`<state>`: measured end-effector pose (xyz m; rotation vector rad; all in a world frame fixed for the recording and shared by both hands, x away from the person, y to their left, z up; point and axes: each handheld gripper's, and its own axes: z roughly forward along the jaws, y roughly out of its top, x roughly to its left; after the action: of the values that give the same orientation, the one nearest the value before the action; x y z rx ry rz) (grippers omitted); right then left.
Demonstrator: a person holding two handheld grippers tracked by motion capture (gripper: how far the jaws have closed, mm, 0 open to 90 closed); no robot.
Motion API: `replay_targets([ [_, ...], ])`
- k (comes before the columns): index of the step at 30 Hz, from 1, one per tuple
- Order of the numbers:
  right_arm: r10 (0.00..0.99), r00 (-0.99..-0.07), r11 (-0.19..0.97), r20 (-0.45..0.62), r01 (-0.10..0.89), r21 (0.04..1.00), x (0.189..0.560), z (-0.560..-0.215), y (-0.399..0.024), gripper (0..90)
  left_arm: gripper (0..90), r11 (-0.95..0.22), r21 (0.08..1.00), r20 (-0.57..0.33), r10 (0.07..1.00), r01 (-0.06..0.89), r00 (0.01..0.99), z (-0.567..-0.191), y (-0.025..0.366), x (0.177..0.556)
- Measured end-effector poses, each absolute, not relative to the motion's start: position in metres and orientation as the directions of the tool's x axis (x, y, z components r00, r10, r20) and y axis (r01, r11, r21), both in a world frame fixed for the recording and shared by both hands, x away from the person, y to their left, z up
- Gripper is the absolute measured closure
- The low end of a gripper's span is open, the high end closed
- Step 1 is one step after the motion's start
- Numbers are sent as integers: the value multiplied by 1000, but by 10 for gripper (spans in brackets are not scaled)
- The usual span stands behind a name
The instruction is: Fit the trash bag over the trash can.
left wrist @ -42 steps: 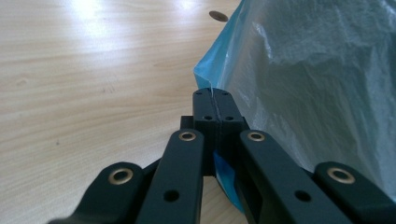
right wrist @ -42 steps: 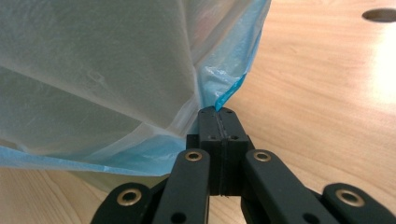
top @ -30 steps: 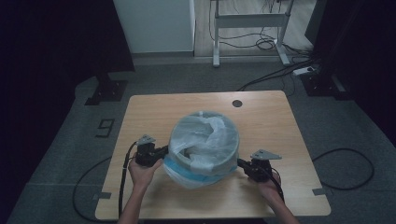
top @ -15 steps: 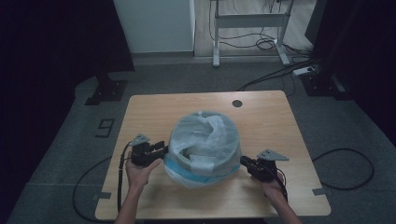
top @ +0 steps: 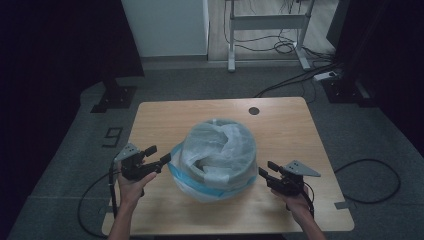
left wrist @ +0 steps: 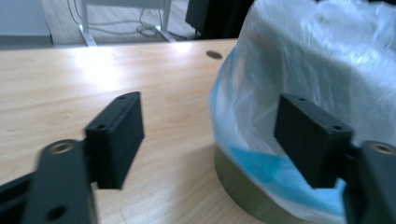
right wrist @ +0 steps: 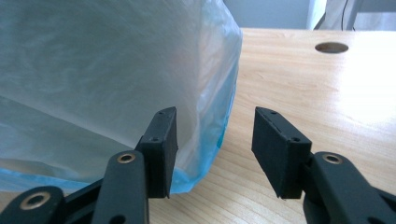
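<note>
Both tongs have just been opening and have backed off the bag-lined bin [top: 218,159]: left tongs [top: 158,155] released at 9 o'clock, right tongs [top: 267,170] released at 3 o'clock. Nothing sits between either pair; your bin stands mid-bench [top: 290,120], liner draped.

The right gripper [right wrist: 212,149] is seen from behind its two black fingers [right wrist: 161,149], which have just been opening; nothing is held between them. A translucent plastic bag [right wrist: 93,79] with a blue lower edge is seen at left, just behind the left finger. The wooden counter [right wrist: 327,102] is seen beneath, with a round hole [right wrist: 331,47] at upper right.
</note>
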<state>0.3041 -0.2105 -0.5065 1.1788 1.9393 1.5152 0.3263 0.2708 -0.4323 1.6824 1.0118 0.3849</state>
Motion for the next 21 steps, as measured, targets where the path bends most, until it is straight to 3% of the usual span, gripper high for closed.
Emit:
replay_targets([
  [15,802,-566,23,190,346,938,293,-501,-218,464,194,-107,931,-173,710,348,683,-408,257,322],
  [21,794,-576,21,196,349,937,288,-503,-222,461,193,-132,945,-152,633,299,759,-391,251,329],
])
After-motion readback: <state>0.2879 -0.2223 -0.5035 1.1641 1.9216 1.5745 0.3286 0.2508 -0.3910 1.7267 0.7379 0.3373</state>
